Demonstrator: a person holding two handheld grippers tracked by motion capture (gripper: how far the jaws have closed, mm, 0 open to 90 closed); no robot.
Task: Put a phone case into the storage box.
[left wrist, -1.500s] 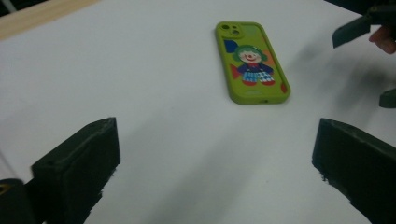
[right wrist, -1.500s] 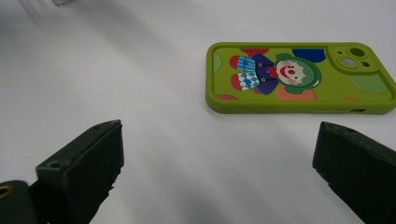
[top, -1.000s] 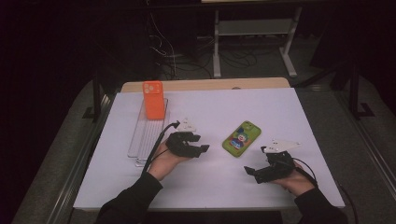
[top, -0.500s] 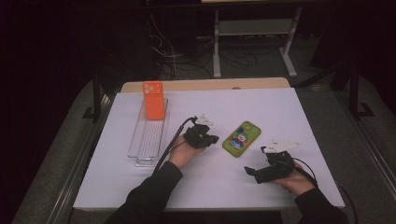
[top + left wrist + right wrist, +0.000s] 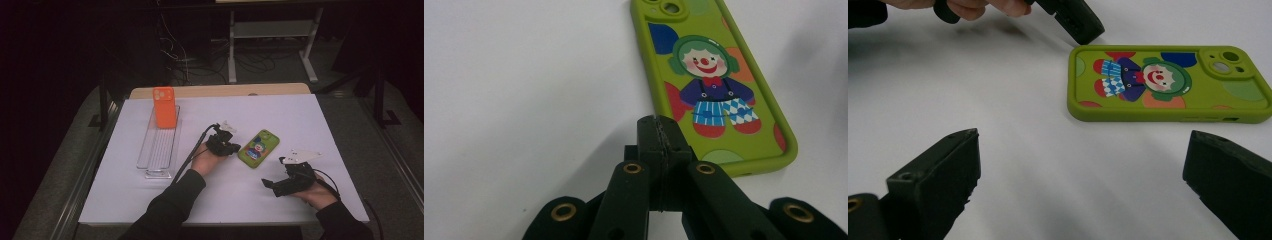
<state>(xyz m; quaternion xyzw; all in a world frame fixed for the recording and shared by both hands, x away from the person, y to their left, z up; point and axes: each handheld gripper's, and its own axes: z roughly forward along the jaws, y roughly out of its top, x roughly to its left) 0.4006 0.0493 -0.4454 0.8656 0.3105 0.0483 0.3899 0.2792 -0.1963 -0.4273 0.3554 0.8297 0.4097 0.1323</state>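
From above, my left gripper (image 5: 231, 148) sits just beside the near-left edge of the green phone case (image 5: 258, 148), which lies flat on the white table (image 5: 300, 120) with its clown picture facing up. My right gripper (image 5: 272, 184) rests lower and to the right, near the table's front edge, apart from the case, a grey plate on top. Off to the left, a clear rack (image 5: 158, 148) holds an orange phone case (image 5: 163, 107) standing upright at its far end.
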